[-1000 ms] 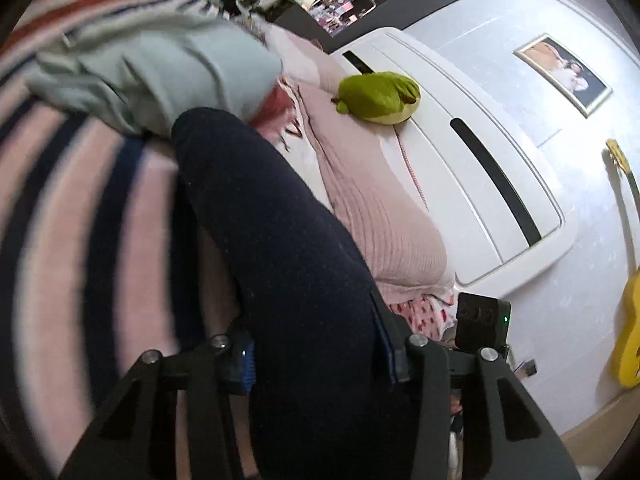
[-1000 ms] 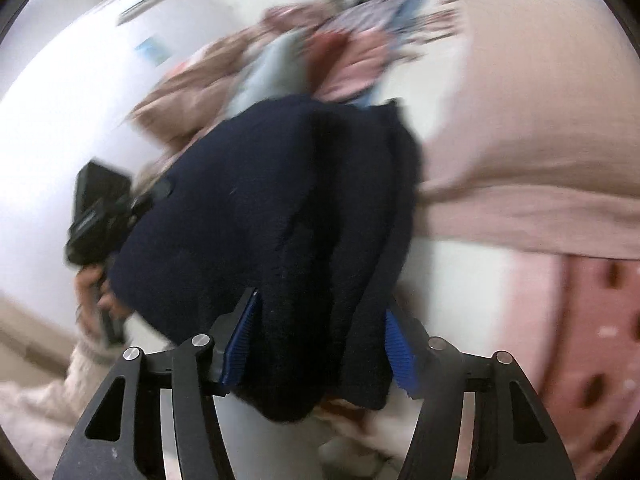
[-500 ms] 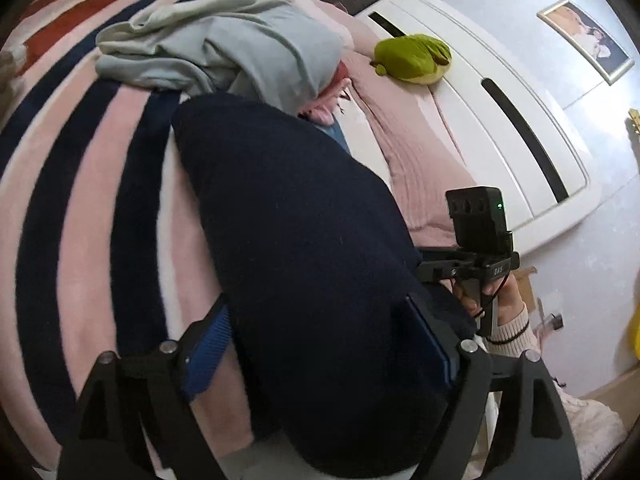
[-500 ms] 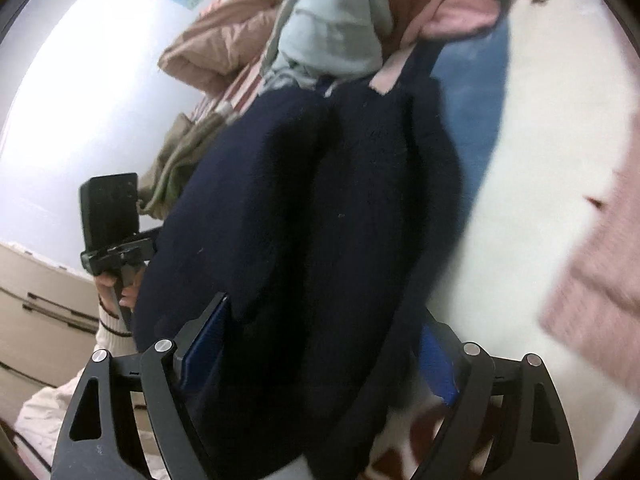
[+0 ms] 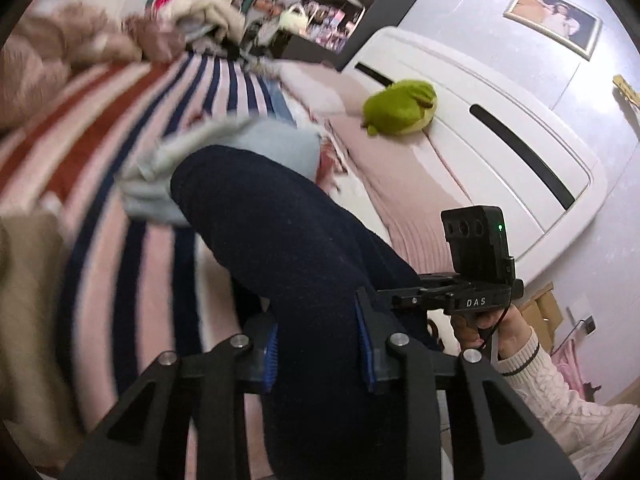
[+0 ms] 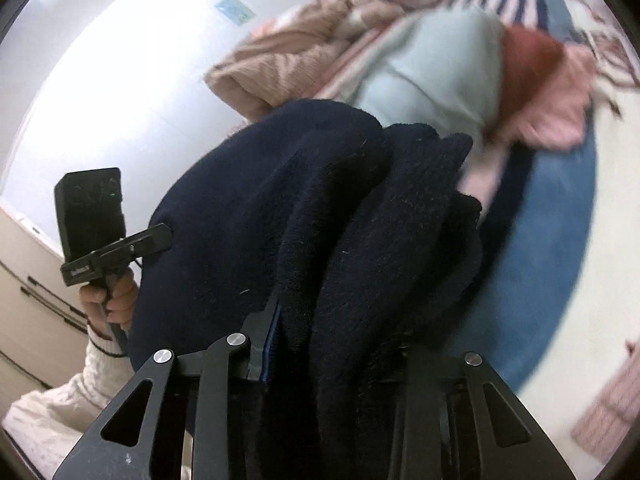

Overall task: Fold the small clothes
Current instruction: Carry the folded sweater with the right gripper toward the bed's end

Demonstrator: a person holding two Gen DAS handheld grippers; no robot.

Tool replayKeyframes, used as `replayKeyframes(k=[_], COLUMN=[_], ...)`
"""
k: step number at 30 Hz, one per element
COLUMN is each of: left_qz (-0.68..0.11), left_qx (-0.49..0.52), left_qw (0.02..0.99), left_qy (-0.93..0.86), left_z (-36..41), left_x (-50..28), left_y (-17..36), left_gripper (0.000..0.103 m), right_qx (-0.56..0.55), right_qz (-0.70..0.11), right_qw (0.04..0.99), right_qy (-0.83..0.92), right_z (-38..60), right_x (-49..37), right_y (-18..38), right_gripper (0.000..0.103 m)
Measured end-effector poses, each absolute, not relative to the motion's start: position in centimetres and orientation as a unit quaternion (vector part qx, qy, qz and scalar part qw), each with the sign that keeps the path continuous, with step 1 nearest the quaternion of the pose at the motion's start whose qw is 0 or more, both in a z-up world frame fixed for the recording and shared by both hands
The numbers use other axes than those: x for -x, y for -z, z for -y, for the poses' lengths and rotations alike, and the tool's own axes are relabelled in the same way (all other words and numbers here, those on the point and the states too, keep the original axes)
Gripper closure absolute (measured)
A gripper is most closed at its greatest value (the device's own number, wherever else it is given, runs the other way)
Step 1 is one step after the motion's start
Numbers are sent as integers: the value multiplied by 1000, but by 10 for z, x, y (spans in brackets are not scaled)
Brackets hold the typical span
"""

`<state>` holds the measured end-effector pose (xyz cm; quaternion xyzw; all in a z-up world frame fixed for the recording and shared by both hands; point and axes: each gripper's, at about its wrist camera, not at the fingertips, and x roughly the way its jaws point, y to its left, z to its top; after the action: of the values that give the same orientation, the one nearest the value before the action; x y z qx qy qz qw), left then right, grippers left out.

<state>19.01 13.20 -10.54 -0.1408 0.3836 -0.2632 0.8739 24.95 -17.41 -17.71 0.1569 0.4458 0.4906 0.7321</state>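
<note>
The left gripper (image 5: 320, 354) is clamped on a dark navy garment (image 5: 280, 240) that fills the centre of the left wrist view, its blue pads (image 5: 272, 356) pressed into the cloth. The right gripper (image 6: 340, 344) grips the same navy garment (image 6: 300, 208), bunched in thick folds at the centre of its view. Behind the garment, upper centre, lies a pale blue garment (image 5: 280, 144) on a striped blanket (image 5: 120, 152) covering the bed. A green plush toy (image 5: 400, 108) sits on the pink bedcover (image 5: 400, 184) at upper right. The right hand (image 5: 488, 324) shows at lower right
</note>
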Motion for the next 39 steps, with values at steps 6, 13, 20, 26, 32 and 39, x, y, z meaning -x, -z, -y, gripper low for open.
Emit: replayKeyframes(k=[6,13,20,26,32,39], left_qz=[-340,-317,-316,-378,-414,-398], left_qx=[120,116,138,161,181,184], left_qw=[909,933,939,910,884,890], left_qy=[210,124,18,-56,-121,-124], left_z=[-188,-286,-384,-452,-484,-477], left_x=[-184,-171,-167,-202,-221,-209], left_y=[35,-22,-29,43,109,101], left_gripper=[75,77,78,78,83,62], right_qx=[-149,-123,-116,-122,-105,-92], right_qz=[-380,-347,-365,-419,-455,-462], right_qw=[743,736,705,694,700,699], right_qy=[-530,-568,-596,-572,-540,-538], right_z=[123,21,-92,-160,-182,-187], right_x=[-251,-251,-243,-250,-258,-272], right_y=[110,47,24,57,101,104], right_gripper=[76,76,76,76,76,62])
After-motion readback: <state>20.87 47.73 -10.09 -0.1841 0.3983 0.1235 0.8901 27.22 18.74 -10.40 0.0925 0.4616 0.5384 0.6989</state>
